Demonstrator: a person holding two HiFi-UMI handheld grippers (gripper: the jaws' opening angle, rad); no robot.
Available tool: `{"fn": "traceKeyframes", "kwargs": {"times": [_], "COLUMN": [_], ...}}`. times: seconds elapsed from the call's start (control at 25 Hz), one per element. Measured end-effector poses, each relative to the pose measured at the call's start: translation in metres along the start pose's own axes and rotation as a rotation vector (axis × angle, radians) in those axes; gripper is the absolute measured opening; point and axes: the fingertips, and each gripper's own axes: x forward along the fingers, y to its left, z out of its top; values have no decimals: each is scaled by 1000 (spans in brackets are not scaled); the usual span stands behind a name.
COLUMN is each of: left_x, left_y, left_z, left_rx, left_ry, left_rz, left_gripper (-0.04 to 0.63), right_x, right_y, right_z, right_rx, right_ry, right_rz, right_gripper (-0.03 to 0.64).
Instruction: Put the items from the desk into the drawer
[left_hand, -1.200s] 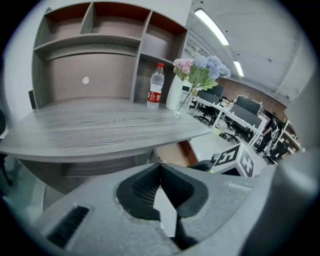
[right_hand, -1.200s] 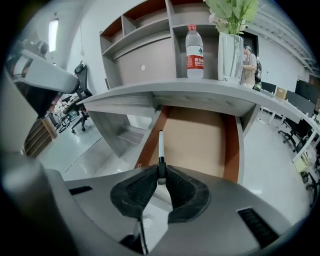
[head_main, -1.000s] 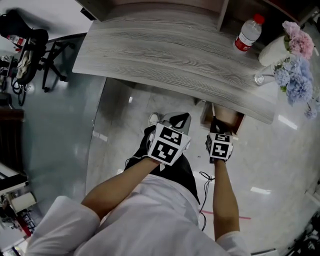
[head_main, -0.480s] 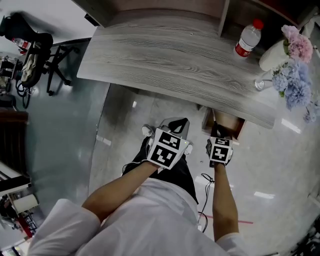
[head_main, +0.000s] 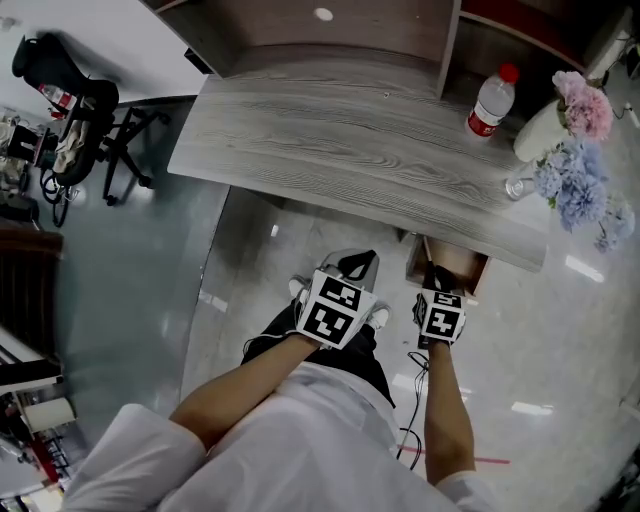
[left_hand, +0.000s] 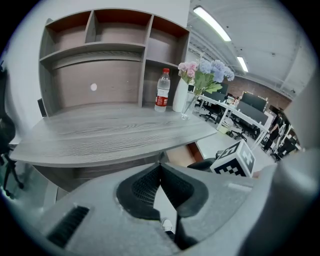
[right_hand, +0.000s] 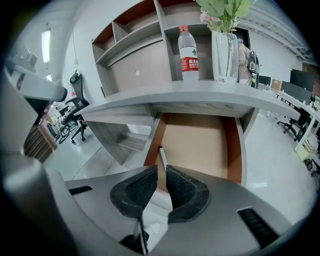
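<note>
The grey wooden desk (head_main: 350, 130) carries a water bottle with a red cap (head_main: 490, 100), a white vase of flowers (head_main: 538, 108) and a small glass (head_main: 518, 186). Under its right end a drawer (head_main: 455, 262) stands pulled out, its brown floor (right_hand: 200, 145) bare apart from a thin grey stick (right_hand: 161, 154) by the left wall. My right gripper (right_hand: 161, 172) hovers at the drawer's front, jaws shut to a slim slit, nothing held. My left gripper (left_hand: 160, 166) hangs below the desk edge to the drawer's left, shut and empty. Both marker cubes show in the head view.
Shelving (left_hand: 100, 45) rises behind the desk. A black office chair (head_main: 90, 120) stands at the far left on the glossy floor. The person's legs and shoes (head_main: 300, 290) are under the left gripper. More desks and chairs fill the room at right (left_hand: 240, 107).
The head view has drifted slightly, showing more of the shelving. Both grippers stay low in front of the drawer, shut, with hardly any movement.
</note>
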Motion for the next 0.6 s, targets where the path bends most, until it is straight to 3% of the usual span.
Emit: {"fn": "traceKeyframes", "kwargs": {"times": [0.6], "left_x": [-41], "left_y": [33], "left_z": [14], "left_rx": [-5], "left_ry": [-82], "left_rz": [-86], "left_gripper": [3], "right_x": [-74], "right_y": [93], "right_z": [92], "right_rx": [53], "right_ry": [-220], "right_rz": [47], "right_gripper": [14]}}
